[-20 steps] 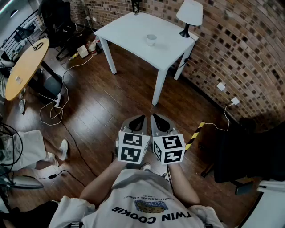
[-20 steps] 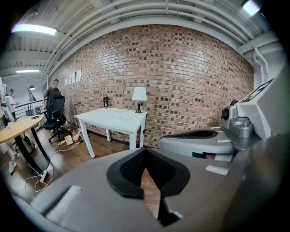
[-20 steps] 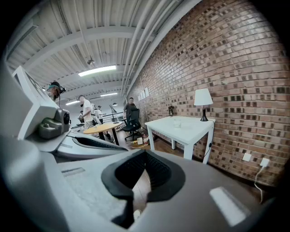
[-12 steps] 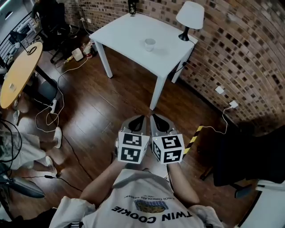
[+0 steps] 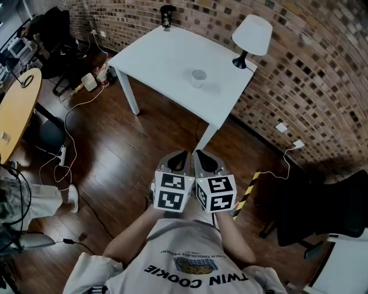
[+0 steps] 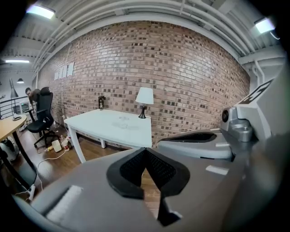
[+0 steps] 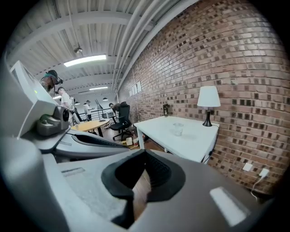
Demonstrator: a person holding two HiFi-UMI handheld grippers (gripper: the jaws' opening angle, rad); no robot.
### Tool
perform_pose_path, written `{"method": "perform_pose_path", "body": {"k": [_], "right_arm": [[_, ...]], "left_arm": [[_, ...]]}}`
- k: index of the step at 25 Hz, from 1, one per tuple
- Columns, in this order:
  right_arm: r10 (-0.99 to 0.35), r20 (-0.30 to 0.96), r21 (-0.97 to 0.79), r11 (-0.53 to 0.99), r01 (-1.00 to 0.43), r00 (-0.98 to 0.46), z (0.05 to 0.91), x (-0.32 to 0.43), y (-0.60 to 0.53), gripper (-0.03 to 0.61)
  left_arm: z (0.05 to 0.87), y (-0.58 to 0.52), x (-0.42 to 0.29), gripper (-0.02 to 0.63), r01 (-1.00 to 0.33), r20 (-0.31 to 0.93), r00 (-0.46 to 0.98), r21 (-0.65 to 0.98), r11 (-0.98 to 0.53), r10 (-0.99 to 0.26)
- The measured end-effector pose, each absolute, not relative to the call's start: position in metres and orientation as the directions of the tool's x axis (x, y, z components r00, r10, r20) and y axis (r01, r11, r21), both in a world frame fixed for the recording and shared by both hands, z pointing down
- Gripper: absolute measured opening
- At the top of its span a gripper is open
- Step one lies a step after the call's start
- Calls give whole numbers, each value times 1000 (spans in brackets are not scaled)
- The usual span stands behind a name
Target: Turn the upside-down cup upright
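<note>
A: Looking for the cup [image 5: 199, 77] first.

B: Sitting on the white table [image 5: 161, 49], towards the edge nearest the brick wall [image 5: 310, 69], well apart from both grippers. Showing as small and clear, too small for telling which way up.

A: Checking around it.

B: Sharing the tabletop with a white-shaded lamp [image 5: 251, 35] on a black base at the wall-side corner, and a small dark object [image 5: 167, 16] at the far corner. Standing on a dark wooden floor [image 5: 115, 149], with a round wooden table [image 5: 14, 109] off to the left.

A: Turning to the left gripper [image 5: 184, 154].

B: Pointing towards the white table, held close in front of the person [image 5: 190, 258], just beside the other gripper. Pressing its jaws together at the tips, gripping nothing.

A: Moving on to the right gripper [image 5: 199, 153].

B: Matching the left: jaws closed tip to tip, carrying nothing, aiming at the white table with the cup showing beyond the jaws.
</note>
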State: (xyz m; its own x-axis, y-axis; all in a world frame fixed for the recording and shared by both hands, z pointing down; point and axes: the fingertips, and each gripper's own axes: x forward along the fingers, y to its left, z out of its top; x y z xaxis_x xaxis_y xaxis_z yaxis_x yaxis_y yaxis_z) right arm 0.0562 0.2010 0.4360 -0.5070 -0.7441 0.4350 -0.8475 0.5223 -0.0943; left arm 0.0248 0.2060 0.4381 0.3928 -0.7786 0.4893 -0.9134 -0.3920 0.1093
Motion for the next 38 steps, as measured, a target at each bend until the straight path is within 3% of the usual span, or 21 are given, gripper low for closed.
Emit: {"method": "perform_pose_path", "body": {"k": [8, 22, 32, 38], "right_arm": [[-766, 449, -70, 484, -872, -461, 436, 25, 145, 3], [-757, 453, -85, 489, -868, -471, 452, 32, 36, 3], [-704, 522, 49, 587, -808, -481, 469, 46, -69, 11], [-640, 585, 186, 704, -686, -498, 477, 40, -116, 60]], "left_arm": [[438, 151, -11, 6, -898, 489, 425, 120, -424, -762], [461, 49, -12, 6, -909, 522, 402, 129, -396, -753], [474, -52, -3, 6, -932, 530, 360, 163, -325, -768], [487, -93, -9, 6, -955, 548, 291, 119, -271, -784]]}}
